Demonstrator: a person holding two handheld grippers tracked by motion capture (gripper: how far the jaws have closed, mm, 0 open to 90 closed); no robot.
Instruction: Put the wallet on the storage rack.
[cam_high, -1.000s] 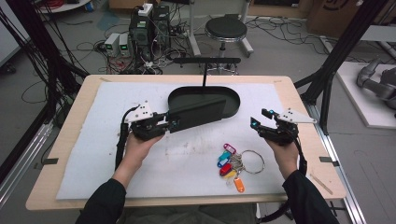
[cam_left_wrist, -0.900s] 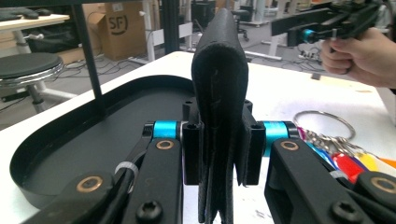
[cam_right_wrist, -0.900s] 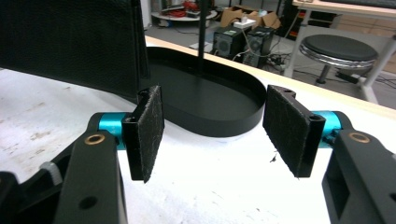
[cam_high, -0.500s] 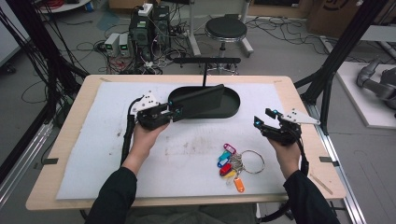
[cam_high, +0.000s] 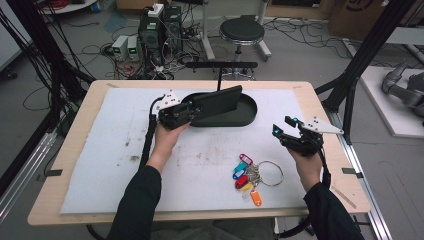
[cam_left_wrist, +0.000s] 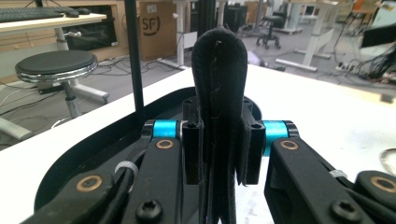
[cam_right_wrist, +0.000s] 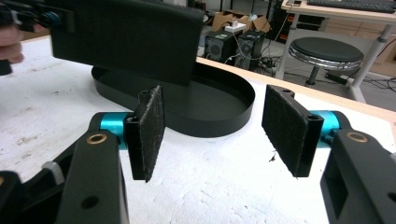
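A flat black fabric case (cam_high: 220, 102) is held edge-up and hangs over the black oval tray (cam_high: 250, 119) at the far middle of the table. My left gripper (cam_high: 192, 109) is shut on its near end; in the left gripper view the case (cam_left_wrist: 219, 84) stands pinched between both pads, with the tray's rim (cam_left_wrist: 93, 149) below. My right gripper (cam_high: 282, 126) hovers open over the right side of the white mat. Between its pads (cam_right_wrist: 285, 128) there is nothing, and the case (cam_right_wrist: 126, 37) and tray (cam_right_wrist: 205, 126) lie ahead of it.
A key ring with several coloured tags (cam_high: 247, 175) lies on the white mat (cam_high: 100, 150) near the front, left of my right hand. A black post (cam_high: 219, 80) stands just behind the tray. A stool (cam_high: 242, 32) and computer boxes (cam_high: 160, 30) stand on the floor beyond the table.
My left hand has carried the black case away from the person and a little to the right, so it now hangs over the tray. The right gripper has stayed in place.
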